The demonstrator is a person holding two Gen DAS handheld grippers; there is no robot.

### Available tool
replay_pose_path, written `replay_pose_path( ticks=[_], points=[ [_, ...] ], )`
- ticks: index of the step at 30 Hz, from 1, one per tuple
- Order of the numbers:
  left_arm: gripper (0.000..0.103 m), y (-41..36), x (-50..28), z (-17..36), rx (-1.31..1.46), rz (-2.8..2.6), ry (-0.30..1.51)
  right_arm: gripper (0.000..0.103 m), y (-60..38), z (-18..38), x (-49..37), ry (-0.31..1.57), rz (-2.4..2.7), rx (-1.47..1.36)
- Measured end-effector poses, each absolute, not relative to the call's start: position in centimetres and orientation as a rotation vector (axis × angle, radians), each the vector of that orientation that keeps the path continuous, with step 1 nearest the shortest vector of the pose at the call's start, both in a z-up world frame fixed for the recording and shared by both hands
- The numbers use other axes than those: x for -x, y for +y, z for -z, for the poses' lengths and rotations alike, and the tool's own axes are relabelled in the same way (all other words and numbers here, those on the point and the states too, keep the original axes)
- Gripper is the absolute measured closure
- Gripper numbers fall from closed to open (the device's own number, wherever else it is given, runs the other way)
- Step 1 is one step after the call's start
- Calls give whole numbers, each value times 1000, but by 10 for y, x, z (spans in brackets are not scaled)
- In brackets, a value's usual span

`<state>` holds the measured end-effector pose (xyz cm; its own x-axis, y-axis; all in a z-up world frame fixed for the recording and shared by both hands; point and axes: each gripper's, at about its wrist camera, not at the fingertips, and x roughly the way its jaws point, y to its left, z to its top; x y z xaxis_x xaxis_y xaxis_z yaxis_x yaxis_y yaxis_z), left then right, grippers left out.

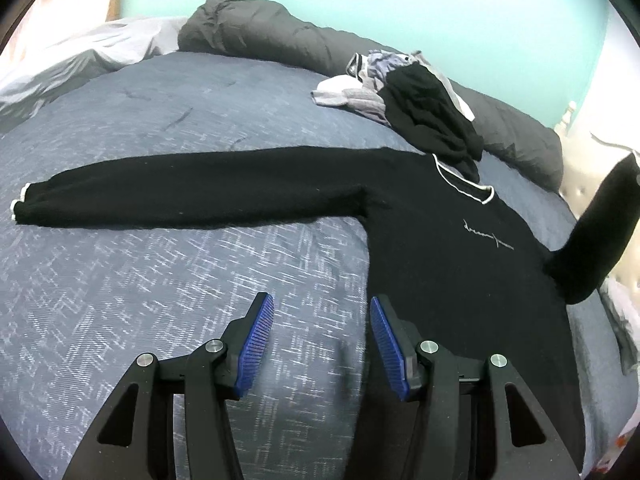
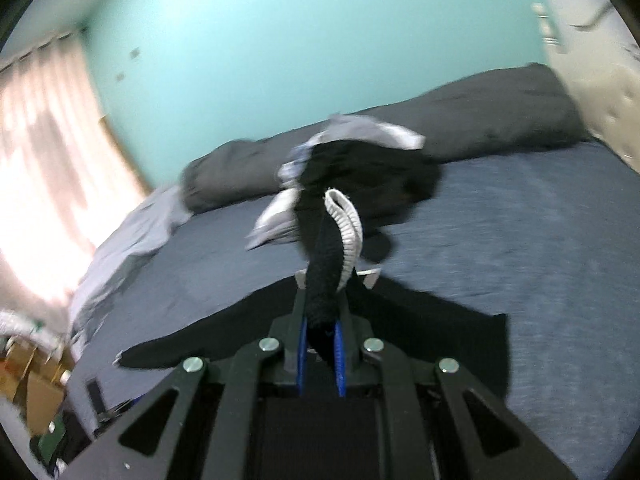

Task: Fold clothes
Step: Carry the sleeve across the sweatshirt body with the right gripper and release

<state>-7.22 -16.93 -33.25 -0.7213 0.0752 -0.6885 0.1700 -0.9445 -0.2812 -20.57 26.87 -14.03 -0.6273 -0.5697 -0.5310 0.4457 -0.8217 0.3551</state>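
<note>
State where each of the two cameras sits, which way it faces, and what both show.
Left wrist: on the left gripper, angled down over the bed at the black sweater; its open blue-padded fingers show.
Right wrist: on the right gripper, facing the clothes pile; its fingers pinch the sweater's sleeve.
Shared: sweater, pile, grey pillows, turquoise wall.

Black sweater flat, sleeve raised

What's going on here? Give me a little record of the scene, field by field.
surface: blue bedspread
garment: black sweater lying flat, one sleeve stretched out
lifted part: other sleeve, white cuff up
left tool: open, empty, above the bedspread by the sweater's edge
right tool: shut on the sleeve
background: pile of clothes, grey pillows
</note>
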Motion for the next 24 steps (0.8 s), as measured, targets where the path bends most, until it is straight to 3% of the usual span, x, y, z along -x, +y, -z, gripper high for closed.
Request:
replay_pose_path(
  ticks=[11,24],
  points=[
    [48,-174,71,329,-1146,2832,532,93,145,221,143,-199,2032,-1050],
    [48,-171,72,330,-1151,2836,534,93,114,310,111,-228,1870,-1214]
  ],
)
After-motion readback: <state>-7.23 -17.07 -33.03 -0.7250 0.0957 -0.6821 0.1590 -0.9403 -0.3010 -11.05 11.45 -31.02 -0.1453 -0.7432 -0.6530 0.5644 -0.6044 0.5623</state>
